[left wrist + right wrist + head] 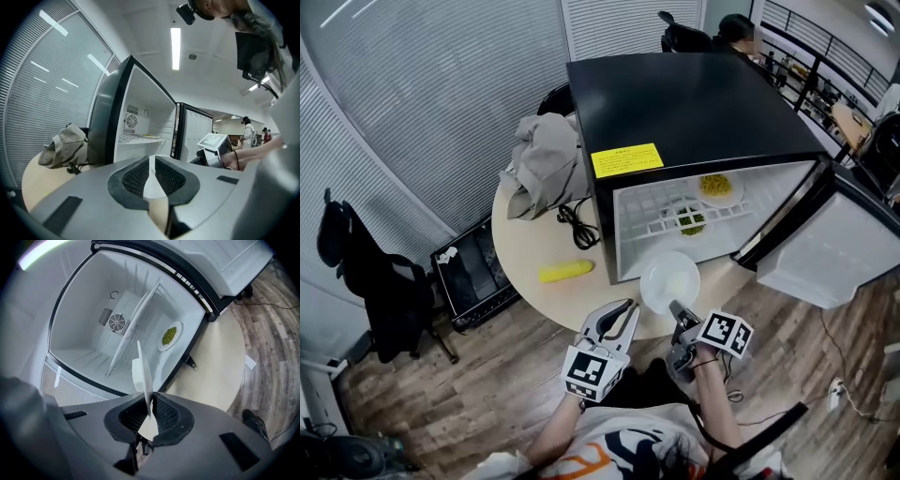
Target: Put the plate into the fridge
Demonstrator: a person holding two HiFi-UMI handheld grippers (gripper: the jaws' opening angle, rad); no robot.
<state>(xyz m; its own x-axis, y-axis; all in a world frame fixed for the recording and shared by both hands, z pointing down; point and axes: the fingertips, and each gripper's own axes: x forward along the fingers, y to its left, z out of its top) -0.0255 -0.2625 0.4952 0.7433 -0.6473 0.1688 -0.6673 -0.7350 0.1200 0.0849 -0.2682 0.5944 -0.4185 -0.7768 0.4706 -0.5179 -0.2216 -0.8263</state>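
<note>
A white empty plate hangs in front of the open black mini fridge, just below its opening. My right gripper is shut on the plate's near rim. In the right gripper view the plate stands edge-on between the pads of my right gripper, facing the white fridge interior. My left gripper hovers left of the plate, near the table's front edge. In the left gripper view my left gripper has its pads meeting at the tips with nothing between them.
Inside the fridge, two plates of green food sit on the wire shelf. The fridge door swings open to the right. On the round table lie a yellow item, a black cable and a grey cloth.
</note>
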